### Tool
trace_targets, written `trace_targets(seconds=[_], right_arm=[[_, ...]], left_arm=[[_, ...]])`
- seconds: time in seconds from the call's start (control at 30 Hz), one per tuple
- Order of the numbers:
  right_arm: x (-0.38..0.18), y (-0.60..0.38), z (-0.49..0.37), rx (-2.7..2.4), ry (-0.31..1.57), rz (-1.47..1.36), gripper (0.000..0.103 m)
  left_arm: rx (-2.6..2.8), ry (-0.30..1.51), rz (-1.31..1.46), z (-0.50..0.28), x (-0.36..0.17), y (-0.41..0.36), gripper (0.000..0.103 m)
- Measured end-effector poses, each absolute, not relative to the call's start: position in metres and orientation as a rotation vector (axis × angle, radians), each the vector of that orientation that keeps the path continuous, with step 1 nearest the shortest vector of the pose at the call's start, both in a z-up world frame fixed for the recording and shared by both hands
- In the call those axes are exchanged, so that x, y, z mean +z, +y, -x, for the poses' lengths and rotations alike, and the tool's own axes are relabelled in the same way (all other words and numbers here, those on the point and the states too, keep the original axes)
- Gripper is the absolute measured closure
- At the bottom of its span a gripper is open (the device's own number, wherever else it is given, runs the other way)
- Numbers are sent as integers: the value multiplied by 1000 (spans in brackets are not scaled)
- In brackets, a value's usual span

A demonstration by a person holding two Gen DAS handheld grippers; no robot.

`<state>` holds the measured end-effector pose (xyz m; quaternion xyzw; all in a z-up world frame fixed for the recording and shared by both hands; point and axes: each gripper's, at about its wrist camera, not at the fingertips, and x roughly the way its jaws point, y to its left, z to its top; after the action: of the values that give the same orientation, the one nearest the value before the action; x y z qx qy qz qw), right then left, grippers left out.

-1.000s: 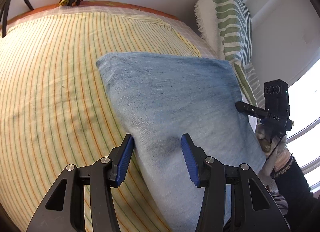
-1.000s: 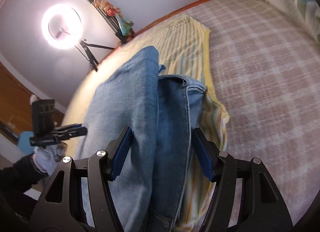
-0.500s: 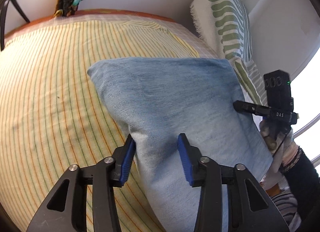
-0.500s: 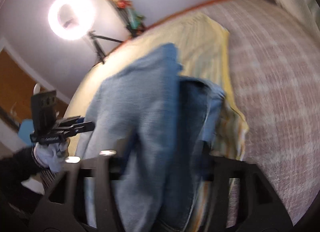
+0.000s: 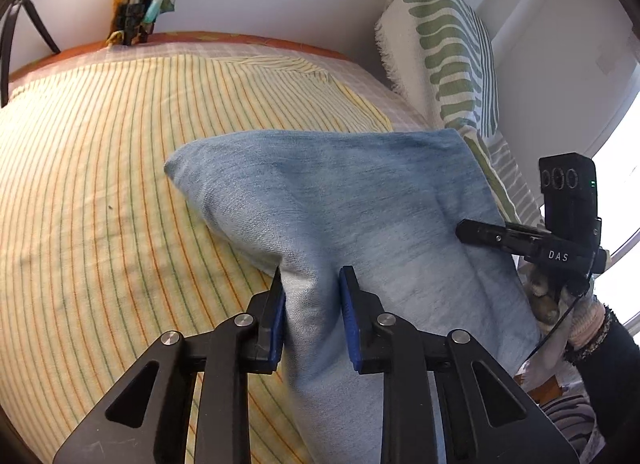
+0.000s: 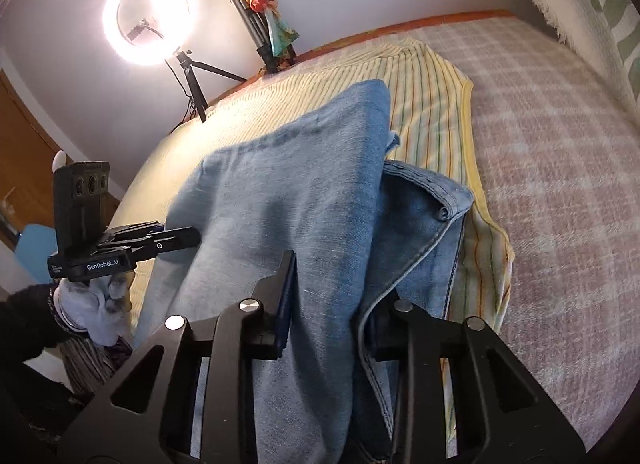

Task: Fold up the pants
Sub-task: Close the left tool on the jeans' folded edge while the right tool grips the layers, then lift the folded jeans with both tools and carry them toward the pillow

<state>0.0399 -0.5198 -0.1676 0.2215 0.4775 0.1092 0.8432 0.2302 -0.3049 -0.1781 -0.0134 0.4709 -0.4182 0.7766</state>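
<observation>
Right gripper (image 5: 516, 238) body, seen from the left wrist: white letters "DAS".
Left gripper (image 6: 160, 242) body, seen from the right wrist: white lettering "GenRobot.AI".
Elsewhere: nothing readable.

The black two-finger right gripper (image 6: 326, 300) is clamped on a fold of light blue denim pants (image 6: 288, 200), whose darker waistband with a metal button (image 6: 442, 214) lies on a yellow striped cloth (image 6: 432, 104). The left gripper (image 6: 176, 238) touches the denim's far edge. A glowing ring light (image 6: 146, 16) stands behind.
</observation>
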Motion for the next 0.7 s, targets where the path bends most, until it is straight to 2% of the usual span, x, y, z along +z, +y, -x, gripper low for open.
trace_targets(seconds=[0.03,0.07,0.1,0.17,0.27,0.33,0.4,0.7], right_arm=[[-171,-525,-41,229,1020,-517,69],[-175,-530,-42,226,1031,-557,62],[-178,-533,-42,215,1044,-575,54],[-183,-534,-42,196,1052,-589,51],[-180,-526,-39,179,1037,-543,61],[-170,-517,-37,150,1029,-488,69],[-157,-510,-34,127,1016,-458,77],[-95,-486,-17,76,937,-404,79]], left_arm=[[-904,1032,36,-232,-180,-305,75],[-896,1055,41,-234,-182,-304,68],[-889,1087,51,-236,-186,-304,49],[-902,1103,93,-236,-189,-300,46],[-910,1073,60,-230,-189,-306,63],[-904,1072,84,-229,-187,-306,80],[-910,1052,98,-225,-179,-303,85],[-1011,922,145,-201,-122,-288,88]])
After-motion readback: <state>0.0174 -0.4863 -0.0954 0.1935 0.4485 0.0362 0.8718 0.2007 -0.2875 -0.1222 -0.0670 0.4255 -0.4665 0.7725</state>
